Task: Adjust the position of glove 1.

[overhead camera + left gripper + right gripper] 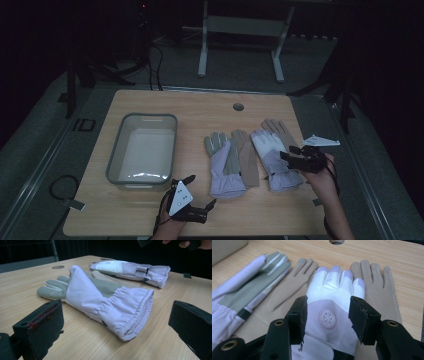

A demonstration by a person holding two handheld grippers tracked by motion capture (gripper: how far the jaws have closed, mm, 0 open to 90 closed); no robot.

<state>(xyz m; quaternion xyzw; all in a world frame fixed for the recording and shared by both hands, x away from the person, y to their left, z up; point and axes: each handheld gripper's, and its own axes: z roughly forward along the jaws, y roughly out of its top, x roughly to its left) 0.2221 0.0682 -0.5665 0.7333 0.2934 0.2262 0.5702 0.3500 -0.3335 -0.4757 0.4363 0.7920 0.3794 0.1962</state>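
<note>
A dim room with grey carpet floor [45, 140] surrounds the wooden table [200, 105]; behind stands possibly a white desk frame [240, 35].

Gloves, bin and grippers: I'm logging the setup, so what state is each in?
Left lilac glove: flat, palm up.
Right lilac glove: flat, back up.
Beige gloves: flat, partly beneath the lilac ones.
Bin: upright, empty.
Left gripper: open.
Right gripper: open above the right glove.

Table [150, 210]: pale wood-grain top, matt, smooth. Lilac gloves [105, 300]: soft woven cloth, matt, gathered cuff; grey suede-like palm. Tan gloves [377, 282] beside them: knit, matt. Bin [116, 165]: grey plastic, slightly glossy.
</note>
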